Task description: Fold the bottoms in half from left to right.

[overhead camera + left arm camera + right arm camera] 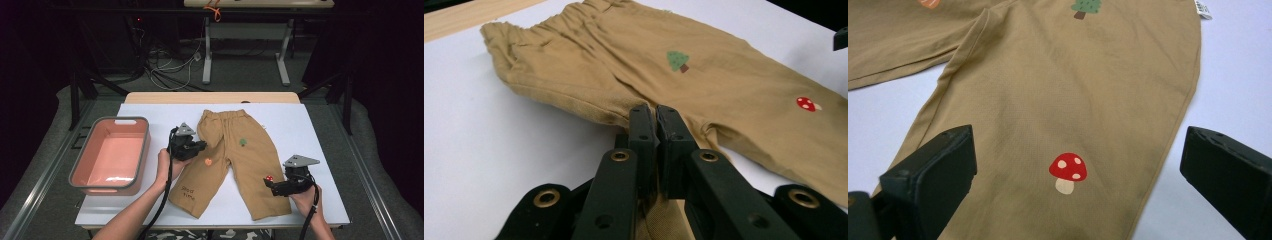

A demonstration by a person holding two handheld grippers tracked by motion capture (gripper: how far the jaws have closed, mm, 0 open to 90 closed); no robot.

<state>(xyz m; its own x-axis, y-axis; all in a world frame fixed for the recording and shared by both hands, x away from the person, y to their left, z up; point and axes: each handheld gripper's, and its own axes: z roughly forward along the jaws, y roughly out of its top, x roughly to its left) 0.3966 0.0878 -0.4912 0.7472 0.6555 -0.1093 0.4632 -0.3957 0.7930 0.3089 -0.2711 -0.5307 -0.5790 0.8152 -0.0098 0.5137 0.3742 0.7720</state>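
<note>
Nearest, the right gripper (278, 188) stands wide open over the lower right leg of the small tan cotton trousers (235, 150), gripping nothing. The left gripper (199, 146) is clamped on the left leg's outer edge. The trousers lie flat and unfolded on the white table sheet (310, 140); judged: folding barely begun. The pink plastic basin (112, 152) beyond holds nothing visible. The pinched cloth beneath the jaws is hidden.

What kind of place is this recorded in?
Probably a lab or data-collection studio, not a home: dark curtained surroundings, loose cables on the floor, a white-covered table holding only tan trousers and a pink bin, each hand-held gripper wired.
</note>
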